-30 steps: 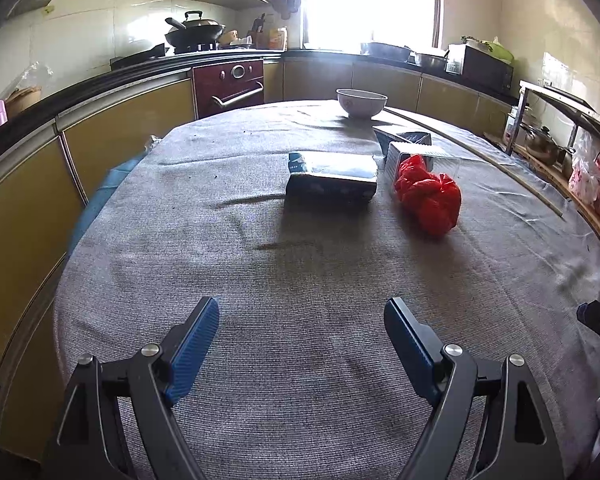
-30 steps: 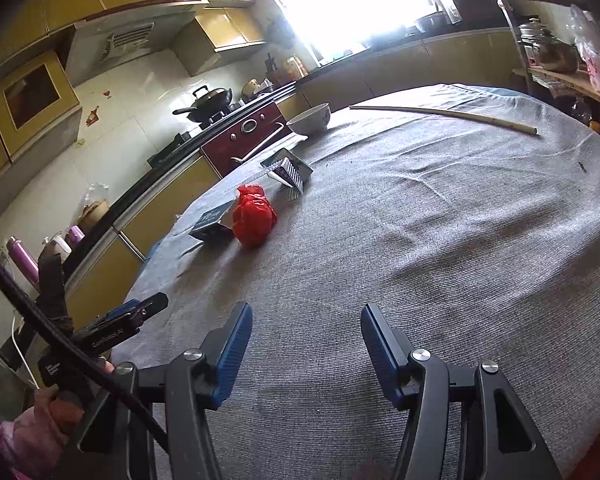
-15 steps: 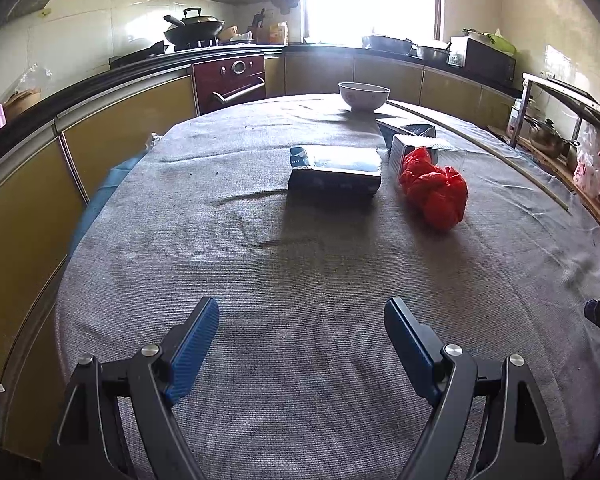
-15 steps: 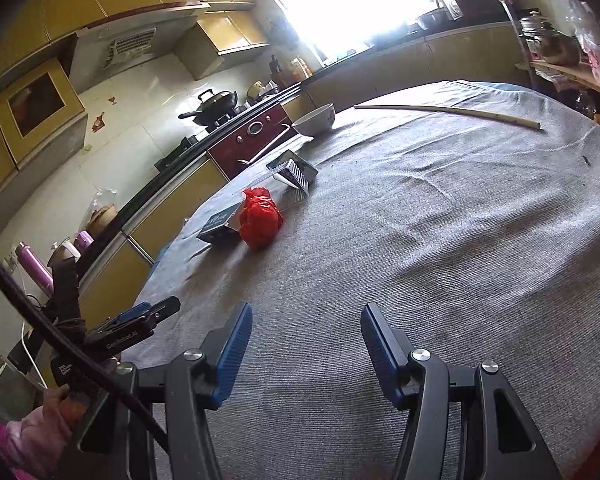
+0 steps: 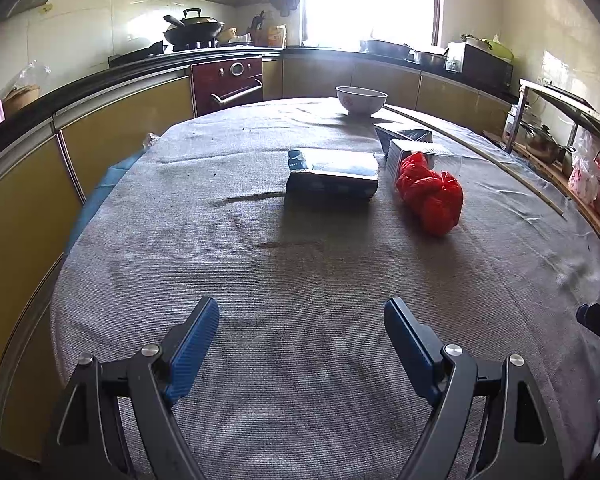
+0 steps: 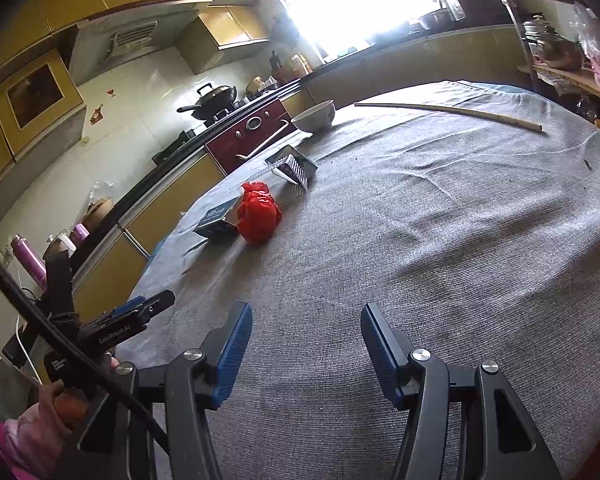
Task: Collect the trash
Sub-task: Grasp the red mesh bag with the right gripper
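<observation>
left wrist view: red bag (image 5: pixel 430 196) and dark packet (image 5: pixel 332 174) nearer than before, both hand-held grippers (image 5: pixel 300 316) (image 6: pixel 305 320) spread, empty

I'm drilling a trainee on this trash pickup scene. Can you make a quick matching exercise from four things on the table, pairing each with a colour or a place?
Things:
1. plastic bag
2. bowl
3. flat packet
4. long stick

Descriptions:
A. white, at the far edge of the table
B. red, knotted
C. pale and thin, along the far right side
D. dark blue, left of the bag

Pairs: 1-B, 2-A, 3-D, 4-C
</observation>
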Demonstrator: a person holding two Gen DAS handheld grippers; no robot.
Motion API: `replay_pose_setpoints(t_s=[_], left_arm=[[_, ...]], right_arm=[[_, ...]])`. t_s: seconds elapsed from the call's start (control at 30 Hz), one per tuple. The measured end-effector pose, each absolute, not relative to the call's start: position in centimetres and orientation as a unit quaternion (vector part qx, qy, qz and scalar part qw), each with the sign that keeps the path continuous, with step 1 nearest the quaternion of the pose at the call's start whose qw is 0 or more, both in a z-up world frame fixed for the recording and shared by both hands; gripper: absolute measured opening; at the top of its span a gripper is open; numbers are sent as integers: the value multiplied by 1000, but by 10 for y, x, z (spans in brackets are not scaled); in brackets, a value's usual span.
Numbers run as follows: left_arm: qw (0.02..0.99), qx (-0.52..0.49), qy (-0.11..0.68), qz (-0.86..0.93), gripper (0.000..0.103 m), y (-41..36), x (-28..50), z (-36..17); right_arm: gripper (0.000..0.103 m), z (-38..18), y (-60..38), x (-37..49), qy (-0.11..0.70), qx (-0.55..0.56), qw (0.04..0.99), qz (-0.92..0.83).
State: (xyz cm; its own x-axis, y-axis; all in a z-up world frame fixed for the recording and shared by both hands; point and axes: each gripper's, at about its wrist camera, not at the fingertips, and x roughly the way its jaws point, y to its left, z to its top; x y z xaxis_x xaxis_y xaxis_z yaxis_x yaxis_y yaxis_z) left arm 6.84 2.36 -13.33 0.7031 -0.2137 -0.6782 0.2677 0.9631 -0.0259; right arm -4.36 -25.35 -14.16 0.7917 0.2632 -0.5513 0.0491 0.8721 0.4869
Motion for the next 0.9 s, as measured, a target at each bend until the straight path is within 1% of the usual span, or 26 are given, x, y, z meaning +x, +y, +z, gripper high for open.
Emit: replay_pose_setpoints(t_s=[0.27, 0.47, 0.63, 0.73, 0.9], left_arm=[[923, 21, 358, -142, 85, 28, 67, -132], [920, 19, 360, -155, 85, 28, 67, -132], [909, -1, 381, -166, 85, 32, 73, -136], [908, -16, 384, -167, 85, 36, 74, -137], [910, -10, 378, -170, 85, 34, 72, -136]], right_arm=[[60, -141, -250, -37, 344, 230, 909, 45], [60, -123, -250, -19, 365, 236, 900, 31], [60, -107, -230, 25, 389, 212, 895, 54], [60, -104, -219, 63, 409, 215, 884, 70], [60, -107, -208, 121, 426, 208, 878, 69]])
